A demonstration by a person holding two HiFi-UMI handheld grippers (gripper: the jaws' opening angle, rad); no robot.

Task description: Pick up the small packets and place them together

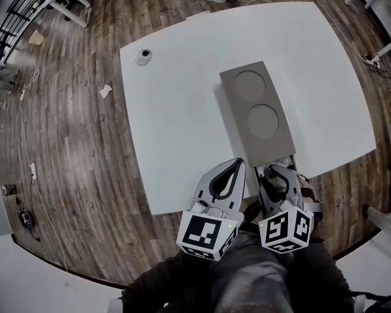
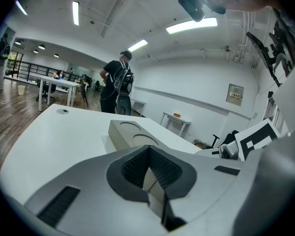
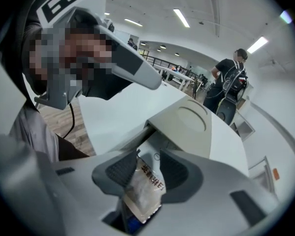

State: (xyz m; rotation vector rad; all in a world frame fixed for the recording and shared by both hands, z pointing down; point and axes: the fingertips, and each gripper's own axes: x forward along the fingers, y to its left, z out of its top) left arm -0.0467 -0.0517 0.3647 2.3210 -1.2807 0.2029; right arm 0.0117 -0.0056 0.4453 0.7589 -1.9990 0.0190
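My right gripper [image 3: 147,152] pinches a small clear crinkly plastic packet [image 3: 142,186]; the grey rectangular block with two round hollows [image 3: 196,127] sits at twelve o'clock. My left gripper [image 2: 149,151] is closed, empty.

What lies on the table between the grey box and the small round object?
Nothing: only bare tabletop separates the grey box from the round object, per the head view.

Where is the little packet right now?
In the right gripper view, the packet sits between the jaws of the right gripper. It is just in front of the open near end of the grey box, at the table's near edge.
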